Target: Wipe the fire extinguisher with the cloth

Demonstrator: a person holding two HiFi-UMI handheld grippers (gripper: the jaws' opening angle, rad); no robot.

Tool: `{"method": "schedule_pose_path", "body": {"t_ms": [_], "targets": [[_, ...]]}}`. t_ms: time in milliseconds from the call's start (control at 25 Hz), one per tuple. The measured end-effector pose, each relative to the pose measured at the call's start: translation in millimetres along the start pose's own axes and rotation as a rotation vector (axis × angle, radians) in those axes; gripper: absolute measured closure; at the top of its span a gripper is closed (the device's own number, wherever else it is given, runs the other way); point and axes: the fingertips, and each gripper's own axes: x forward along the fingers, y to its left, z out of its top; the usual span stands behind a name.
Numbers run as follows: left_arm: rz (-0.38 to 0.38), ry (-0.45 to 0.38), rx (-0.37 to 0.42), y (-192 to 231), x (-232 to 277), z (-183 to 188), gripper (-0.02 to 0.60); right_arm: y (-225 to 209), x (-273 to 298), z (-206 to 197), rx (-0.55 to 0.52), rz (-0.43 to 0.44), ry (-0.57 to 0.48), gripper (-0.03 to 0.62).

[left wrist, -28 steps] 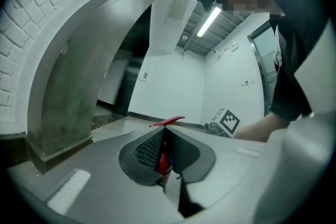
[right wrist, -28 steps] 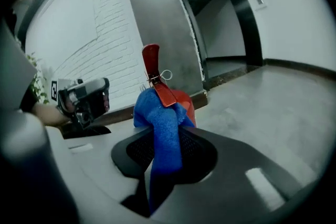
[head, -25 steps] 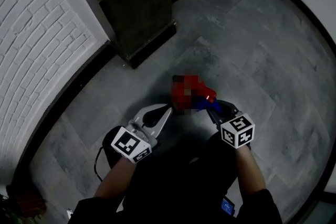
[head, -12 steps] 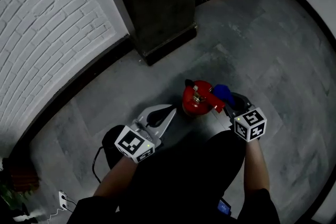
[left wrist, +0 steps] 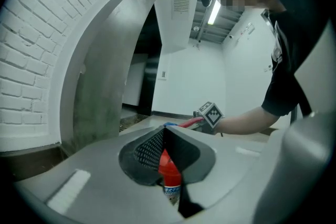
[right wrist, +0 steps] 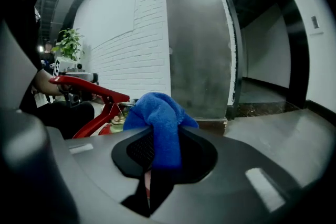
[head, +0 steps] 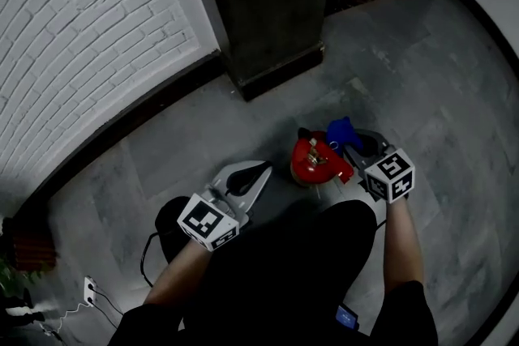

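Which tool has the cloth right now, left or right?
The right tool, with the blue cloth pinched between its jaws beside the red fire extinguisher. The left tool grips nothing; its jaws are together, apart from the extinguisher.

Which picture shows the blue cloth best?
The right gripper view: the cloth fills its middle, pinched in the right claw. The head view shows a blue tuft beside the fire extinguisher; the left gripper view, only a sliver.

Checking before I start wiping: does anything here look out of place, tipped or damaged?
Nothing stands out. The fire extinguisher stands upright on the floor, with no visible damage, and the blue cloth is pinched in the right gripper, close beside the extinguisher's red handle.
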Motion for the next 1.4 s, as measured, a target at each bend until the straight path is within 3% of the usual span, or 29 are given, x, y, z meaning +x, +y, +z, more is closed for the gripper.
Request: {"method": "schedule_pose_path", "body": {"t_ms": [280,640,960,1120,1240,1400], "targets": [[0.036,0.012,0.023,-1,-8,0,0.581,11,22,15,-0.172,0.111,0.052,0.526],[0.094,0.001,0.042,5,-25,5,0.581,14,47,24,-0.189,0.29,0.104,0.526],[0.026,0.026,0.029,0,-21,-9,0.581,4,41,27,-0.005,0.211,0.01,0.526],[0.002,0.021,0.024,4,-14,-9,0.581,-20,21,42,0.265,0.151,-0.134,0.526],[-0.016,0.018,0.021,4,-7,-6,0.581,-23,15,44,0.485,0.261,-0.195,0.526],[-0.029,0.048,0.046,3,4,-9,0.581,-8,31,37,0.44,0.396,-0.139,0.525]]}}
